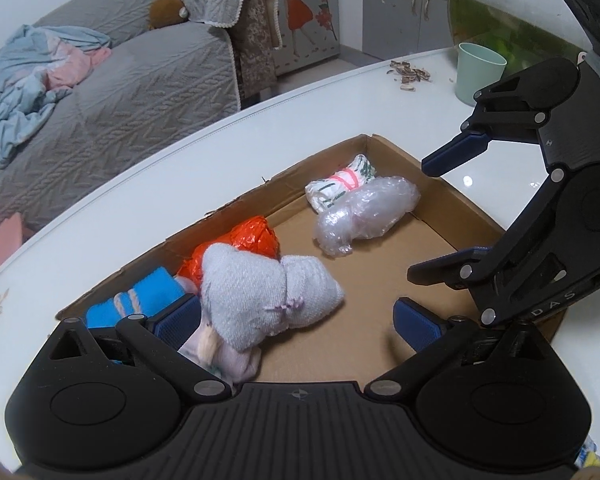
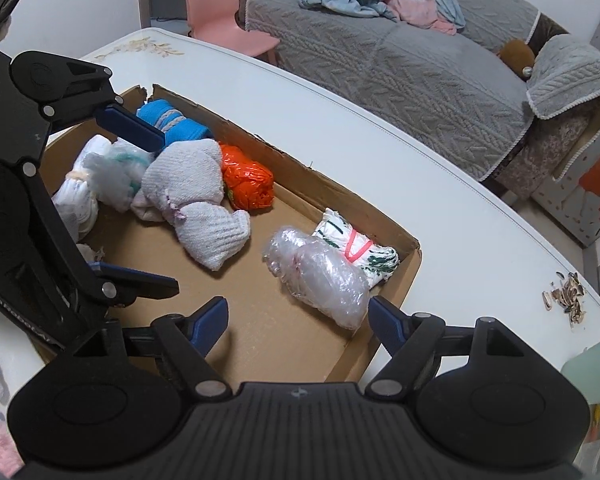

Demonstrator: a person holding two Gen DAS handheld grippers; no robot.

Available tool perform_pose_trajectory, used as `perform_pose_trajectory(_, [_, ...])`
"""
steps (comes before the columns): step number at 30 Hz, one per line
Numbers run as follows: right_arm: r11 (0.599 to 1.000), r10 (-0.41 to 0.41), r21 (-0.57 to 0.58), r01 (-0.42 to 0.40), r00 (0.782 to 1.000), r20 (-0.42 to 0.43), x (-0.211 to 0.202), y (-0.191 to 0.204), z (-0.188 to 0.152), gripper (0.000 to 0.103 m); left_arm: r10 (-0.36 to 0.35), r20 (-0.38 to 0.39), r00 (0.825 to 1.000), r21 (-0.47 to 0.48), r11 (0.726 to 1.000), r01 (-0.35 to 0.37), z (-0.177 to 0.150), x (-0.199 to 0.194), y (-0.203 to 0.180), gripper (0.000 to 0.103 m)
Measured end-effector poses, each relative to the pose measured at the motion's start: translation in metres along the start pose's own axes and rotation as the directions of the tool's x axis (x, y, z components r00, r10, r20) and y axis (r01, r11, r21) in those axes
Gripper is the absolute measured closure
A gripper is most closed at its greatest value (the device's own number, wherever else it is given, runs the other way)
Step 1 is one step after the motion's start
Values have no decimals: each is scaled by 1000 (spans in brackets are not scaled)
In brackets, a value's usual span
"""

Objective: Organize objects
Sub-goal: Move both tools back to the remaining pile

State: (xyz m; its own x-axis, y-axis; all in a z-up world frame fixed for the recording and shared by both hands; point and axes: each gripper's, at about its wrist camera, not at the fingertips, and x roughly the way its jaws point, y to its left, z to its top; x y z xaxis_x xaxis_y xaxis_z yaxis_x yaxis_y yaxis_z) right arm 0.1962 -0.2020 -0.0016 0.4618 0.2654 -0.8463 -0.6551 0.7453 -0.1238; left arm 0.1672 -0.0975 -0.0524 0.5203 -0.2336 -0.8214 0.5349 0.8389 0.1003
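Clear bubble-wrap bundle [image 2: 320, 276] lies at 12 o'clock of right gripper [image 2: 298, 318], long axis 10-to-4; fingers apart, empty.

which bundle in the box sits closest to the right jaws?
The clear bubble-wrap bundle, lying against the white floral cloth roll tied with pink string at the cardboard box's corner. It lies just ahead of the right gripper, nothing gripped.

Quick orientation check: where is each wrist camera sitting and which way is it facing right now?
Left wrist: on the left claw, angled down into the cardboard box; own open fingers, right claw at right.
Right wrist: on the right claw, angled down into the box from the other end; left claw at left.
Shared: box, grey towel bundle, bubble-wrap bundle, sofa.
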Motion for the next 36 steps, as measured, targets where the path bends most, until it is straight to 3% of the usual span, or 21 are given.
perform_pose_trajectory(7, [1000,-5,-7,5,1000,26,-25,17,-10,20,17,34,999,-26,1000,-16,-16,-36,-3,0])
perform_pose_trajectory(13, [1000,6,-27,-5,999,52,-53,37,-22,13,46,15,999,-37,998,-45,-40,-63,-8,0])
perform_pose_trajectory(23, [1000,18,-23,-15,994,108,-83,65,-33,11,129,42,991,-187,975,-119,-75,-115,-9,0])
perform_pose_trajectory(36, [999,40,4,-41,988,149,-108,104,-73,9,149,68,986,-222,966,-131,-137,-156,-40,0])
